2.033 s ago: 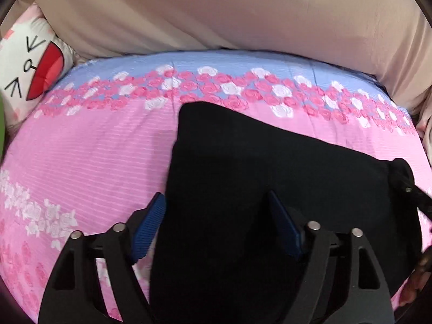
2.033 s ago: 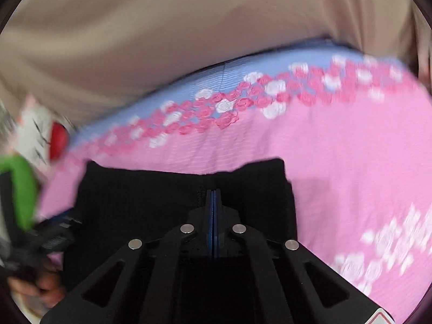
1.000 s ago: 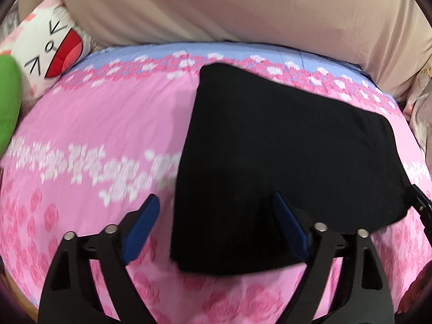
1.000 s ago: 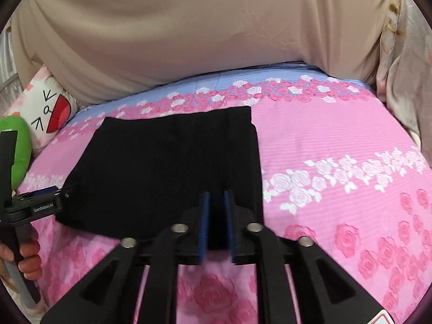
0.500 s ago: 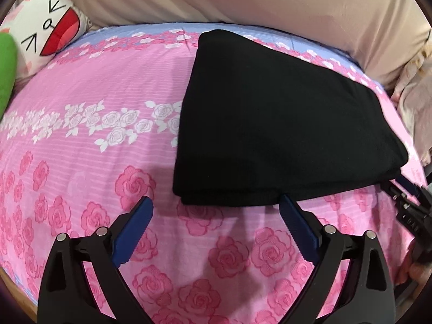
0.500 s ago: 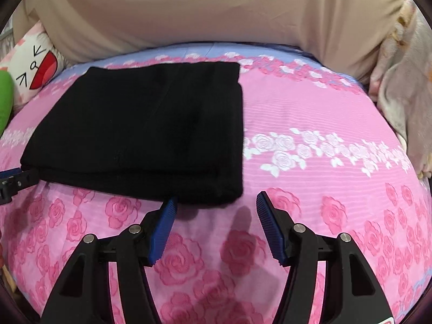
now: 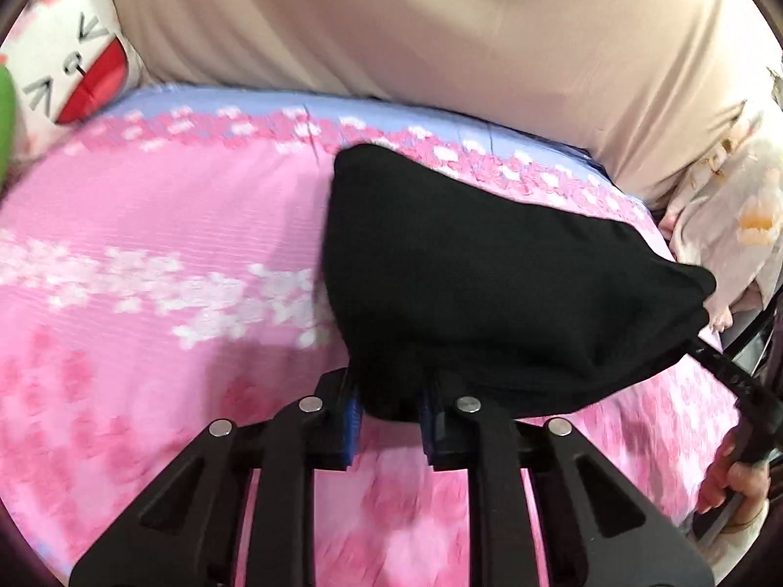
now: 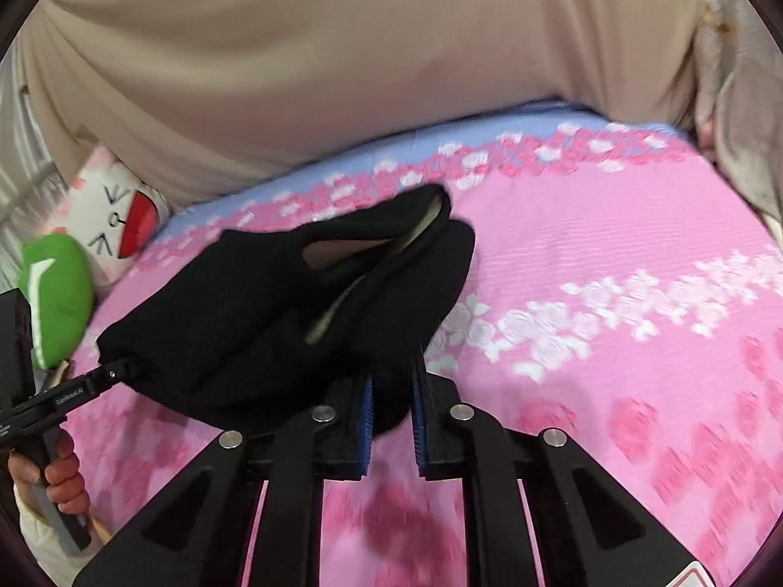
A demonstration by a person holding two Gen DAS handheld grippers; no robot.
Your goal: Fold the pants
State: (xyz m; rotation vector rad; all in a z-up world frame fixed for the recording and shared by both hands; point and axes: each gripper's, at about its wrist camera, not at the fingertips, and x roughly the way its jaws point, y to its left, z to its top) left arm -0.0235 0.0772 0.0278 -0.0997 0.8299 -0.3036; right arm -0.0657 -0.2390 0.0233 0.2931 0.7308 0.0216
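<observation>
Black folded pants (image 7: 489, 293) hang between your two grippers, their near edge raised off the pink rose-print bedsheet (image 7: 147, 254) and their far edge sagging toward the beige curtain (image 7: 416, 24). Your left gripper (image 7: 389, 413) is clamped tight on the near-left corner of the pants. Your right gripper (image 8: 391, 411) is closing on the near-right corner, blue pads (image 8: 366, 420) already pinching the cloth.
</observation>
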